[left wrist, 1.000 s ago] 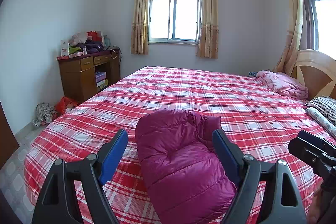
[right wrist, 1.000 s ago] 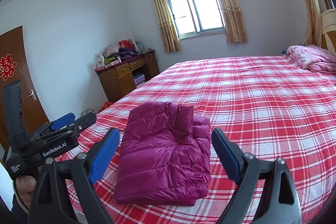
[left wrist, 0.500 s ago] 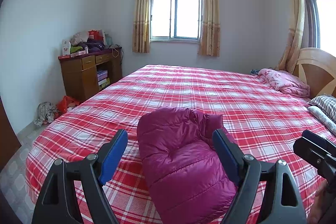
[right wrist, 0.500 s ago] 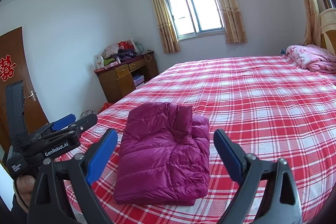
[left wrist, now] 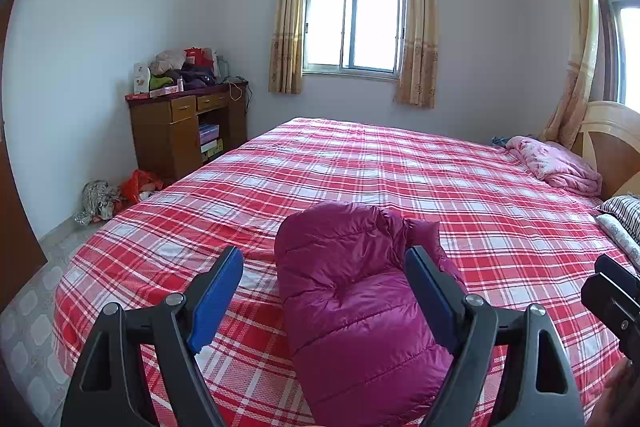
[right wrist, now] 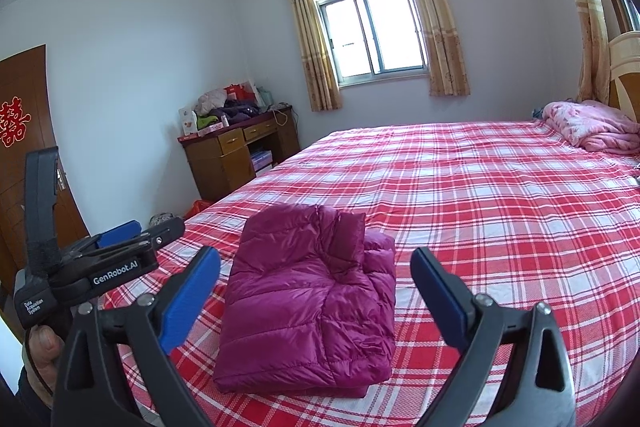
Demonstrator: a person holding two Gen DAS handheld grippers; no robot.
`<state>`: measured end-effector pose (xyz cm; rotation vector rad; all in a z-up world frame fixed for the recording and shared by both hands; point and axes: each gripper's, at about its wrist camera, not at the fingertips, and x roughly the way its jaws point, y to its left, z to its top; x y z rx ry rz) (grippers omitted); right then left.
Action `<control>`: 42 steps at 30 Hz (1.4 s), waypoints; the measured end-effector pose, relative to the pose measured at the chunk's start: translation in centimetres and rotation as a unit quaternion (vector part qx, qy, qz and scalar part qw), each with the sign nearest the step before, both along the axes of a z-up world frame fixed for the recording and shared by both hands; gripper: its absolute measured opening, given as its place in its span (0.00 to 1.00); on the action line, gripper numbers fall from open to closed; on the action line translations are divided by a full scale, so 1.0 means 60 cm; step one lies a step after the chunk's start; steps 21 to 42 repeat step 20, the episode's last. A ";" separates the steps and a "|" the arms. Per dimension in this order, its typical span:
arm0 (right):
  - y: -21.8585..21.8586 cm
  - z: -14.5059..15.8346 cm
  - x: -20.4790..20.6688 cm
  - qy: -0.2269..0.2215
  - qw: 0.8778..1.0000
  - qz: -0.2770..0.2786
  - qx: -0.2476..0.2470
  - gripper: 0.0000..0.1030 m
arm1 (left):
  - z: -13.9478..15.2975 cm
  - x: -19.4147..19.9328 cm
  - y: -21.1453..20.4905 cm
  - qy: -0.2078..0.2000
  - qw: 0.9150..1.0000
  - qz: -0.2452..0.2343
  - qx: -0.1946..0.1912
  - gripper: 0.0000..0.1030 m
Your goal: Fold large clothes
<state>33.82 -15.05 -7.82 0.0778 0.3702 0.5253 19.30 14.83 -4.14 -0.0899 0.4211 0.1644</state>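
Observation:
A magenta puffer jacket [left wrist: 360, 291] [right wrist: 316, 291] lies folded into a thick packet near the foot of the bed with the red plaid cover [left wrist: 400, 171] [right wrist: 480, 195]. My left gripper [left wrist: 322, 255] hovers just before it, open, its blue pads clear of the fabric. My right gripper [right wrist: 314, 253] faces the packet from the other side, its jaws opening, with nothing pressed between them. In the right wrist view the left gripper [right wrist: 120, 247] shows at the left, held by a hand [right wrist: 44, 347]. Part of the right gripper [left wrist: 612, 291] shows at the right edge of the left wrist view.
A pink blanket [left wrist: 556, 163] [right wrist: 592, 127] lies bunched by the wooden headboard [left wrist: 612, 135], with striped pillows [left wrist: 624, 211] beside it. A brown desk [left wrist: 180, 131] [right wrist: 236, 155] piled with clothes stands at the far wall. Bags [left wrist: 116, 191] sit on the floor. A door [right wrist: 20, 155] is at the left.
The right gripper's fingers have spread a little wider. The jacket and both hands have stayed where they were.

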 end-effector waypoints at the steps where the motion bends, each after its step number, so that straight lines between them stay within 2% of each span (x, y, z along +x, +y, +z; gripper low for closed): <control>1: 0.000 0.001 0.000 -0.001 1.000 0.000 0.000 0.96 | 0.000 0.001 -0.001 0.001 1.000 -0.001 0.001 0.81; 14: 0.001 -0.008 0.004 0.007 1.000 0.000 -0.005 0.96 | -0.014 0.009 0.003 0.013 1.000 0.002 0.005 0.81; 20: -0.002 -0.014 0.007 0.012 1.000 -0.003 -0.006 0.96 | -0.018 0.011 -0.003 0.010 1.000 0.001 0.016 0.81; 42: -0.002 -0.014 0.007 0.012 1.000 -0.003 -0.006 0.96 | -0.018 0.011 -0.003 0.010 1.000 0.001 0.016 0.81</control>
